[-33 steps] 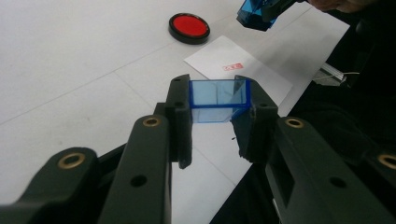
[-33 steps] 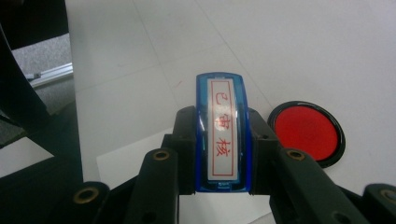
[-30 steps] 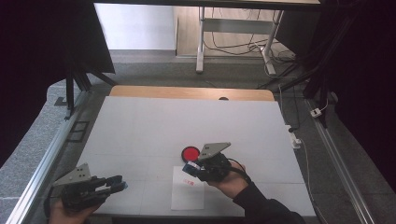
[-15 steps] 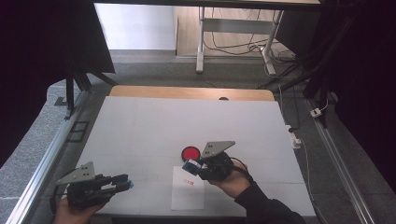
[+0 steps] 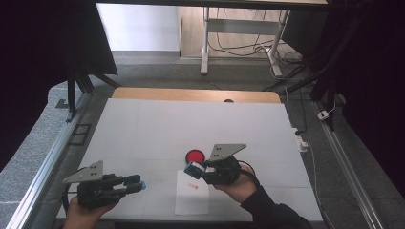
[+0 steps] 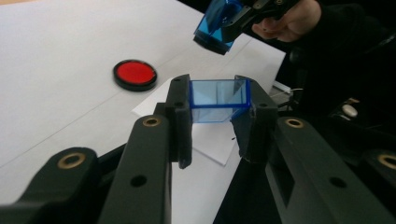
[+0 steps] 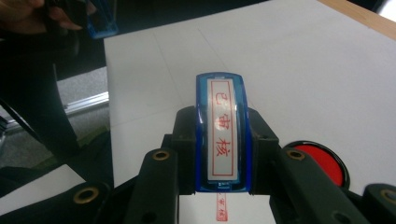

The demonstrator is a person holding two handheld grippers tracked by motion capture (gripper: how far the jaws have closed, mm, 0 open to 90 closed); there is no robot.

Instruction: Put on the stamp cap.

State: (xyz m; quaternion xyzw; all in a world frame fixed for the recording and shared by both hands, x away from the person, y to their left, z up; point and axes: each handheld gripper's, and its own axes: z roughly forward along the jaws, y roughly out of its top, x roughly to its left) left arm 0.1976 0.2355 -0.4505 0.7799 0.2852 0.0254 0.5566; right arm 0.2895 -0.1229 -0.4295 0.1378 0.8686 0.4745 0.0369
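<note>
Right gripper (image 5: 193,168): clamped on blue stamp (image 7: 223,135), red-lettered face turned up toward its camera, hovering over white sheet (image 5: 191,202); left gripper (image 5: 136,185): closed on clear blue cap (image 6: 217,100), at nine o'clock of the sheet, clear of the table (image 5: 167,124). Since a second ago: barely anything; left gripper nudged toward three o'clock, right one steady; red print (image 5: 192,186) on the sheet as before. Reads as stamping done, capping probably next, cap mouth and stamp yet to line up. Red ink pad (image 5: 195,156) just at twelve o'clock of the stamp, close enough to clip; near table edge at six o'clock, tight behind both hands; wide bare top from ten to two o'clock; free gap between the grippers for meeting.
</note>
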